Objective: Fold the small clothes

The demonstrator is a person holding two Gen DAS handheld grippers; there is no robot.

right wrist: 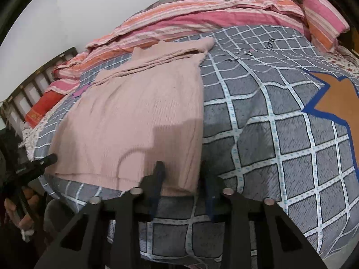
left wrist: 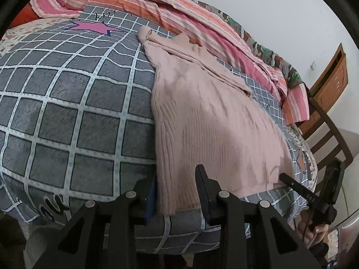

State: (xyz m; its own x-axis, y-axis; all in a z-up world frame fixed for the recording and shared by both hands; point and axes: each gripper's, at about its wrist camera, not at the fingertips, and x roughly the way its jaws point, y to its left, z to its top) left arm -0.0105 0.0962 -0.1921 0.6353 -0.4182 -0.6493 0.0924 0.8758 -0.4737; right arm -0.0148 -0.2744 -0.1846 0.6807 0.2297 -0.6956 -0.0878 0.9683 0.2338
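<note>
A pale pink ribbed sweater [left wrist: 202, 121] lies flat on the grey checked quilt [left wrist: 67, 112], hem toward me, sleeves folded across its top. It also shows in the right wrist view [right wrist: 134, 116]. My left gripper [left wrist: 177, 192] is open, its jaws standing either side of the hem's left corner. My right gripper [right wrist: 182, 179] is open, its jaws either side of the hem's right corner. Each gripper shows in the other's view, the right one [left wrist: 314, 197] and the left one [right wrist: 29, 168], at opposite hem corners.
Rumpled pink and orange striped bedding [left wrist: 179, 15] lies along the far side of the bed by the white wall. A wooden chair [left wrist: 327, 121] stands to the right of the bed. A bed frame rail [right wrist: 38, 83] is at far left.
</note>
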